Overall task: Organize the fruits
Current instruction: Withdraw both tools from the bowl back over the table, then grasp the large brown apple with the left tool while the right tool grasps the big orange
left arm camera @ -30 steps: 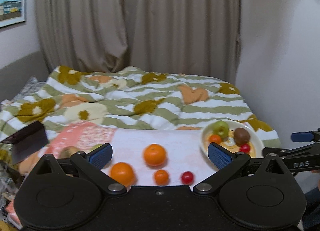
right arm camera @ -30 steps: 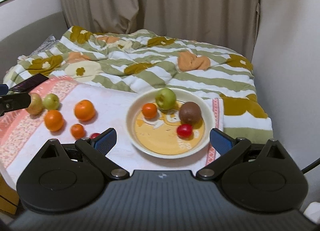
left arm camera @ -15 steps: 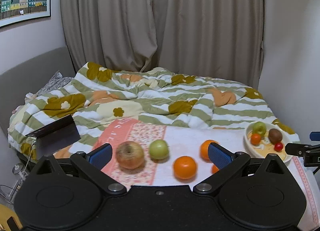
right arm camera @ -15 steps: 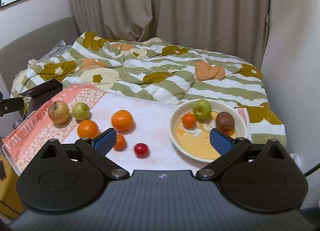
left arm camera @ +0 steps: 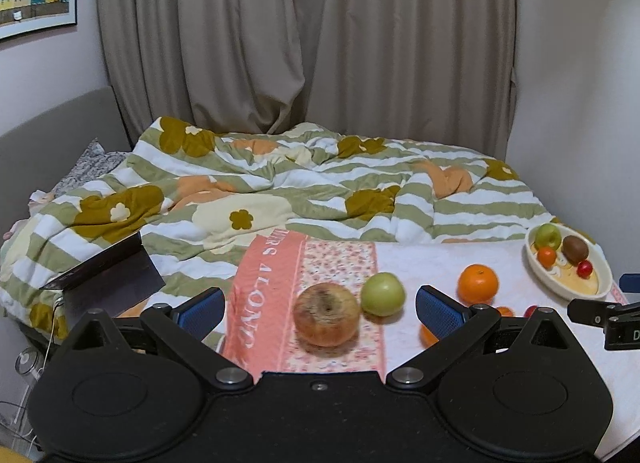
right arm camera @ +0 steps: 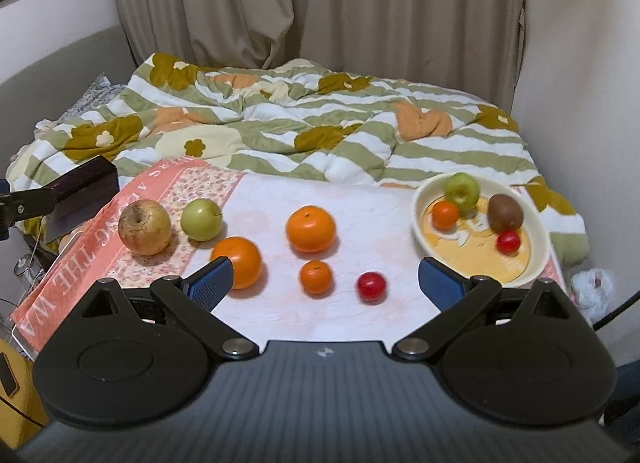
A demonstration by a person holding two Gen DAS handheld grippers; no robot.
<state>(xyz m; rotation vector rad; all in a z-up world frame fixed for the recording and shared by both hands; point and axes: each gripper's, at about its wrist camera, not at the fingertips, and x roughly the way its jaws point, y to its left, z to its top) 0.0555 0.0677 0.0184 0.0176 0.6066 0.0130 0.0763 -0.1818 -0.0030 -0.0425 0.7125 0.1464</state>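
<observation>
At the left edge of the surface (right arm camera: pixel 360 199) sits the brown apple (right arm camera: pixel 145 227) on the pink cloth (right arm camera: pixel 80 263), with the green apple (right arm camera: pixel 201 219) just beside it. My left tongs (left arm camera: pixel 320 309) hang released and empty around that brown apple, the pads well clear of its sides. If I close off-centre, I judge the round fruit will squirt out, knock the green apple, and roll off the near left corner, where the cloth overhangs. The cloth itself may drag and bunch under a low approach.

Toward the middle lie two big oranges (right arm camera: pixel 310 229), a small orange (right arm camera: pixel 316 277) and a small red fruit (right arm camera: pixel 371 287), all apart from each other. My right tongs (right arm camera: pixel 325 283) are also released and hold nothing, hovering over the near edge. A careless sweep here would scatter the small ones, which look quick to roll.

At the right edge stands the bowl (right arm camera: pixel 536 263), already holding a green apple, a small orange, a kiwi and a red fruit. It sits close to the corner, so dropping fruit in hard could tip it or bounce something out onto the bed (right arm camera: pixel 320 123).
</observation>
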